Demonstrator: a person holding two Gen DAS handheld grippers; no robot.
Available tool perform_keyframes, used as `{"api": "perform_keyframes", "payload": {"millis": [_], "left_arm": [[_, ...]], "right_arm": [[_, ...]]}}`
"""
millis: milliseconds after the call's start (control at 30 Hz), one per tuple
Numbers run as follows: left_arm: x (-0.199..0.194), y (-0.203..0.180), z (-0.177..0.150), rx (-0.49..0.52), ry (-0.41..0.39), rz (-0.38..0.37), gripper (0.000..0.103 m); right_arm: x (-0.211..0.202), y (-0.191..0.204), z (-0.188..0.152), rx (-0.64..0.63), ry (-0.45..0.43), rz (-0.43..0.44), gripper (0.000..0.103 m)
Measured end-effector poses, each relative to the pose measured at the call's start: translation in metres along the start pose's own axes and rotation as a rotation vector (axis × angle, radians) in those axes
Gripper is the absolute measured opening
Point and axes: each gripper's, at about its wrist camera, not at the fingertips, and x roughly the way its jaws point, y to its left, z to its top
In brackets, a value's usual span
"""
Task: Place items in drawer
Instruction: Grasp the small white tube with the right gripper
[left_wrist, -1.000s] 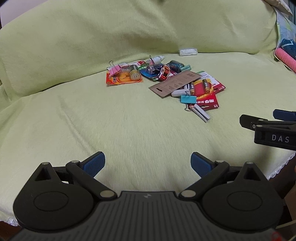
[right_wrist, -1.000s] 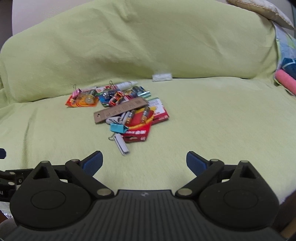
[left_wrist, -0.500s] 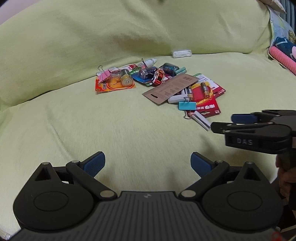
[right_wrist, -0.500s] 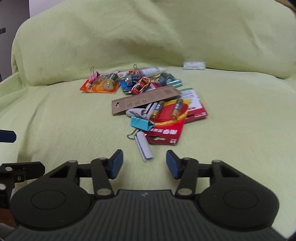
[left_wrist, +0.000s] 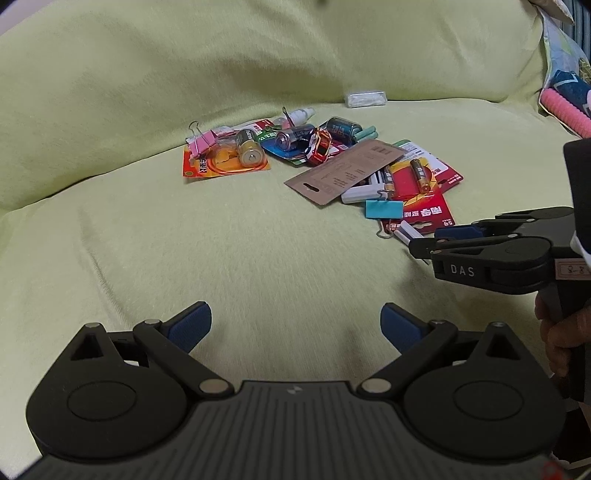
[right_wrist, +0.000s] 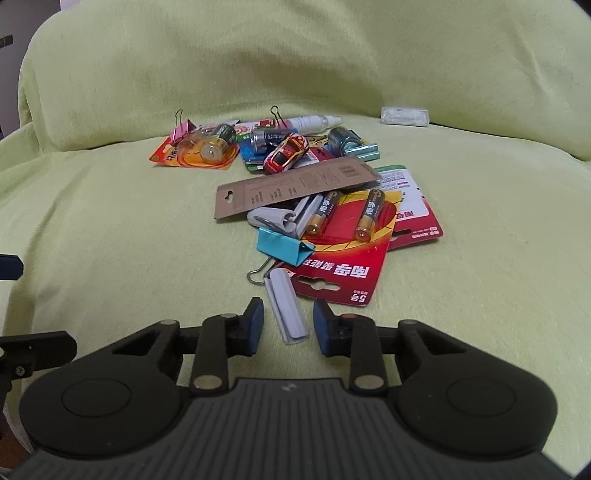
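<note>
**Right tongs lined up on the grey clip**

We held the right tongs (right_wrist: 288, 325) low over the green cover (right_wrist: 110, 240), their blue tips partly narrowed but apart, one on each side of the near end of a small grey clip (right_wrist: 287, 310). Neither tip touched it, as far as we could tell. We judged that narrow gap suited so slim a piece, and that the clip was chosen because it lay nearest, at the loose edge of the heap.

Our left tongs (left_wrist: 295, 325) stood wide apart and empty, well back from the clip over bare cover, probably kept free for the drawer, which neither view showed.

Just beyond the clip lay a blue binder clip (right_wrist: 284, 247) whose wire loop reached almost to the grey clip's far end; a careless close could have dragged it along. A red battery card (right_wrist: 343, 258) sat just right of the clip, carrying two batteries (right_wrist: 369, 214). Beyond the clip, a brown card (right_wrist: 295, 188) leaned over the pile, and behind it rested a toy car (right_wrist: 286, 153), fat batteries (right_wrist: 214, 142) and a pink binder clip (right_wrist: 183, 127). A white packet (right_wrist: 404, 116) lay well apart, against the backrest.
</note>
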Motion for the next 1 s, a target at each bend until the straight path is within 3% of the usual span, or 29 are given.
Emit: {"api": "perform_keyframes", "payload": {"millis": [333,533,1000], "left_arm": [[0.002,-0.001,0.002,-0.003,0.004,-0.008,0.099],[-0.002,0.001,0.001,-0.015,-0.003,-0.008,0.099],[-0.005,0.004,-0.003,-0.024,0.011,-0.023,0.099]], "right_arm": [[0.012,-0.012,0.004,0.092,0.053,0.062,0.015],[0.001,-0.007,0.006,0.146,0.125,0.125,0.014],[-0.007,-0.005,-0.005,0.225,0.139,0.121,0.014]]}}
